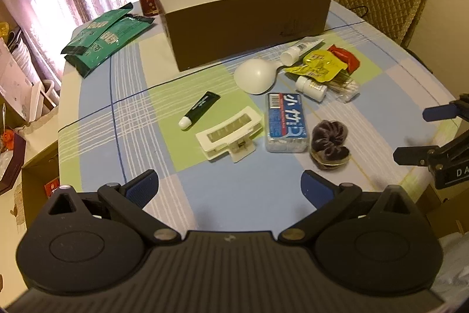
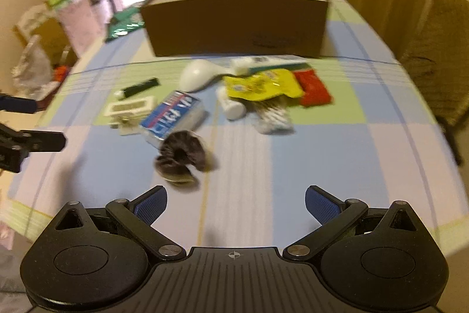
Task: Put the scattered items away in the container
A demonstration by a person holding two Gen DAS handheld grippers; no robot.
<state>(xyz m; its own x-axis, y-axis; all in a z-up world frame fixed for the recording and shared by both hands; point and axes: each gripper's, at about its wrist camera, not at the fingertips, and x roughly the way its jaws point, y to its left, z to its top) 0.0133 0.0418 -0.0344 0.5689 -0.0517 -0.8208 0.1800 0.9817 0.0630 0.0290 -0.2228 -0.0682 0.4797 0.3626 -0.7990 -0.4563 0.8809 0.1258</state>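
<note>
Nothing is sitting in the brown box (image 1: 246, 28) as far as its white inside shows, so the tidying looks to be only beginning: both grippers are hovering over the near side of the checked tablecloth (image 1: 205, 189), on the side of the scattered items away from the box. The left gripper (image 1: 230, 187) is holding its jaws wide apart, gripping and touching nothing; the right gripper (image 2: 236, 203) is likewise spread wide and carrying nothing. Between the box and the grippers are lying a white hair clip (image 1: 228, 135), a blue tissue pack (image 1: 285, 122), a dark scrunchie (image 2: 181, 156), a black tube (image 1: 199, 110) and a white spoon (image 1: 255, 77); closer to the box are resting a yellow packet (image 1: 318, 65) and a red one (image 1: 346, 56). The scrunchie is nearest the right gripper, so I judge the next move to be lowering those open jaws around it and closing.
</note>
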